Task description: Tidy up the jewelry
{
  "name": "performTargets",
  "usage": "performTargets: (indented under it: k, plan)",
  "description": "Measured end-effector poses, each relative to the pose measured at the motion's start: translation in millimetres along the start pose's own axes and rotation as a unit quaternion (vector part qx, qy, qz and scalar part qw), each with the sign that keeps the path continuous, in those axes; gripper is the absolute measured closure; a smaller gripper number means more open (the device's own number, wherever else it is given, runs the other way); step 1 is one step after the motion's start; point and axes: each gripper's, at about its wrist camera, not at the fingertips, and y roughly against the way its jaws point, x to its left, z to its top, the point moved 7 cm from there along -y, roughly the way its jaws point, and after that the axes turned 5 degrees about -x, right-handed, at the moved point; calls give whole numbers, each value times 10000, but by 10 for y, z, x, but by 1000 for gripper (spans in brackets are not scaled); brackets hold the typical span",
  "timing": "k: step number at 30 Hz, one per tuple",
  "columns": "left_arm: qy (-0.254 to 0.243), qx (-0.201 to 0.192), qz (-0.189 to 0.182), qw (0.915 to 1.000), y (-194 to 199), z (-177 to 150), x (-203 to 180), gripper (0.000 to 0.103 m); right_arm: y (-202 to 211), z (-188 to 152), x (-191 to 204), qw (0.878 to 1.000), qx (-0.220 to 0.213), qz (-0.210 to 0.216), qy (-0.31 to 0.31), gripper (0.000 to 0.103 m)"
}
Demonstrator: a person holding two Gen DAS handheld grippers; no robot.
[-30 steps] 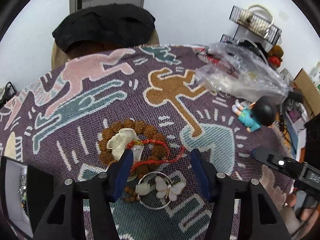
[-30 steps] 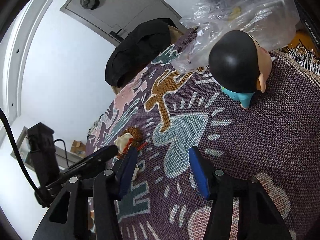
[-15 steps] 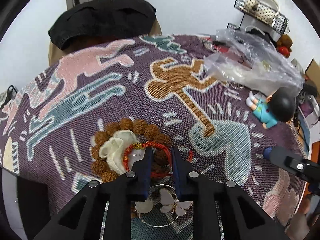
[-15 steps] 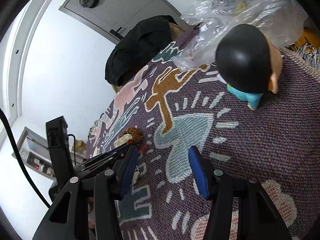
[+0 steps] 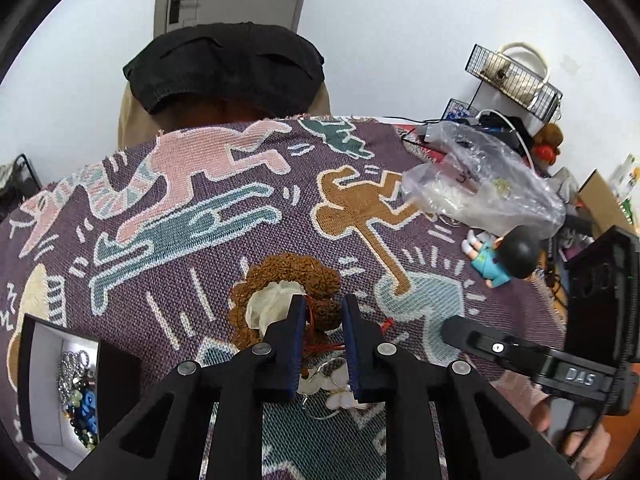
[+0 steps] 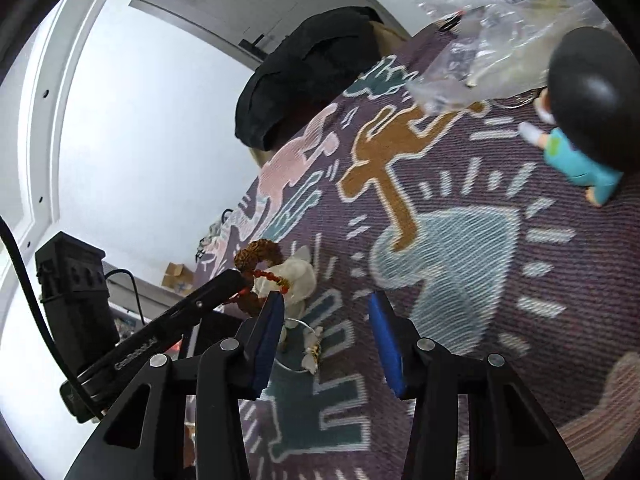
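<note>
Left gripper (image 5: 322,312), lower centre of the left wrist view: jaws drawn in narrow, pinching the red beaded string bracelet (image 5: 310,314) plus a brown seed bead between the blue pads (image 5: 298,332). In the right wrist view, the same gripper comes in from the left edge, tip at the red beads (image 6: 272,276).

Jewelry pile sits on the woven figure-pattern blanket (image 5: 192,200), centre frame:
- brown seed-bead bracelet (image 5: 288,266) ringed around a cream shell-like piece (image 5: 266,304)
- red string trailing to the right of the jaws, loose end on the blanket
- thin wire hoop with white butterfly charms (image 5: 340,396) directly below, between the finger bases

Open black jewelry box (image 5: 40,384), lower left of the left wrist view, white lining, holds a tangle of silver chain and blue/green beads. Well apart from the pile.

Right gripper (image 6: 324,312), bottom centre of the right wrist view: jaws wide, nothing between them, held above the blanket just right of the pile. Wire hoop and charms show in the gap near its left finger.

Other stuff: cartoon boy figurine (image 5: 506,258) lying at right, crumpled clear plastic bag (image 5: 480,188) just above it, black garment (image 5: 228,68) over a chair at top centre.
</note>
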Motion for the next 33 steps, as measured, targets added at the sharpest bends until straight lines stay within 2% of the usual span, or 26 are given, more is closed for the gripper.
performTargets:
  k: [8,10,15,19,25,29,30,32,33]
  plan:
    - [176,-45,-181,9997,164,-69,114,84,-123,-90,75,9999,121,11,23,57]
    - [233,-126,-205,9994,234,-72,155,93,-155,-126,108,9998,182,24,63,57]
    - [353,-225,-69,9991,374,-100,339,93,-276,-261,246,9987,405,52,293,57]
    - [401,-192,-102,9990,380,-160,408,93,-386,-364,301,9977,542,-37,408,57]
    - [367,-20,-145,9992,261,-208,384,92,-370,-289,259,9988,399,-139,237,57]
    - [577,148,-143,9981,163,-239,454,91,-395,-150,225,9990,289,-281,186,57]
    - [654,200,-162,9975,137,-244,475,88,-402,-132,220,9990,279,-296,178,57]
    - [702,228,-165,9971,108,-240,487,72,-405,-92,207,9992,242,-296,151,57]
    - [684,199,-154,9973,107,-236,483,51,-391,-80,195,9992,213,-294,146,57]
